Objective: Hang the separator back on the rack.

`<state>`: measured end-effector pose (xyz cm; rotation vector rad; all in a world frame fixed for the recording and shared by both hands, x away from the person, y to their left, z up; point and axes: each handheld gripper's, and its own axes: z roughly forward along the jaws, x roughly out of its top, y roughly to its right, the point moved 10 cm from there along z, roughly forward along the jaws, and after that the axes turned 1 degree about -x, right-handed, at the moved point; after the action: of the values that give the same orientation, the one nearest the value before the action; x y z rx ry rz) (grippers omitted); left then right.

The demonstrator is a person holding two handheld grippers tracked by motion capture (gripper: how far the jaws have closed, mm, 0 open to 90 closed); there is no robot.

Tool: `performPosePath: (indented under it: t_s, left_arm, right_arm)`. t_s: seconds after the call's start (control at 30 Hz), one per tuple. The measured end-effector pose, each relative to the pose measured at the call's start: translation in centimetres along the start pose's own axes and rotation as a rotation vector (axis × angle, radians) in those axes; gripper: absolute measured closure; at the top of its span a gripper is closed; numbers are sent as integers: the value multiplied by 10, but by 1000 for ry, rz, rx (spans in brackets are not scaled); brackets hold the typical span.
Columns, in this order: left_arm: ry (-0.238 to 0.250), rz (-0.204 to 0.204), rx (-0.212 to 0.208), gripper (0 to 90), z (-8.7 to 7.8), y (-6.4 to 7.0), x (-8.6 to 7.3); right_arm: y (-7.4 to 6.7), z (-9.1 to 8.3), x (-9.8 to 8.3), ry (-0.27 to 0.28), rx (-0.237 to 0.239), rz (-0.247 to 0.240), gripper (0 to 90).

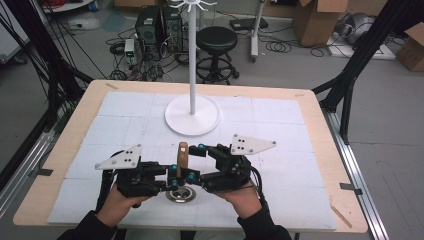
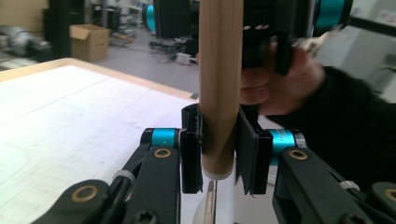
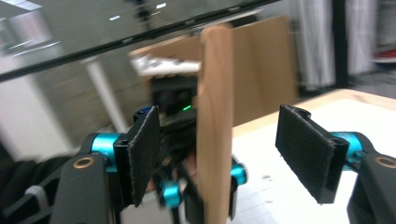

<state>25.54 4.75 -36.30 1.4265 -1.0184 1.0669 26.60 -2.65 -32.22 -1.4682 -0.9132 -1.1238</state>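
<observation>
1. The left gripper (image 1: 172, 177) sits just left of the wooden handle (image 1: 183, 155), near the table's (image 1: 310, 107) front edge, held by the person's left hand (image 1: 122, 200). A grey plate (image 1: 120, 157) rides on top of it.
2. In the left gripper view its jaws are pressed onto the handle's (image 2: 219, 84) lower end, one pad (image 2: 190, 161) on each side, pinching it firmly.
3. The handle stands upright, front and centre on the table, directly above a round metal disc (image 1: 181, 195) that lies on the white mat (image 1: 125, 120). A thin metal shaft (image 2: 211, 200) runs down from the handle's bottom end towards that disc.
4. Behind the handle, well apart, a white stand (image 1: 192, 117) rests on its round base at mid-table, its pole rising out of the top of the high view.
5. The right gripper (image 1: 200, 160) sits just right of the handle, held by the right hand (image 1: 245, 197).
6. In the right gripper view its jaws are spread, one pad (image 3: 142, 156) on each side of the handle (image 3: 214, 126), with clear gaps between; the pads do not press on it. The left gripper (image 3: 175, 182) shows blurred beyond the handle.
</observation>
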Motion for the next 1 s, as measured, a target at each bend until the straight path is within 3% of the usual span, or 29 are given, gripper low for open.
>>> performPosePath:
  t_s: [0.07,0.17,0.5,0.7,0.73,0.8,0.83,1.0]
  left_arm:
    - [7,-3,-27,726,0,3,1]
    - [13,-5,-48,725,-1,5,2]
    - [1,-5,-55,725,-1,5,0]
    - [9,-1,-49,722,-2,3,1]
    - [17,1,-37,716,-2,2,1]
    - [32,-20,7,552,-4,-5,3]
    - [29,-6,40,498,-6,-10,2]
    - [-4,20,143,364,-24,-32,-8]
  right_arm:
    - [-2,-1,-3,-6,42,-8,367]
    - [0,0,-5,-5,65,6,493]
    - [-5,6,-6,-8,115,-7,706]
    - [-5,7,-5,-6,106,-7,721]
    - [-4,7,-4,-5,96,-10,722]
    - [-1,9,-3,-10,62,-16,723]
    - [1,10,-3,-12,54,-15,724]
    - [15,11,9,4,6,-12,724]
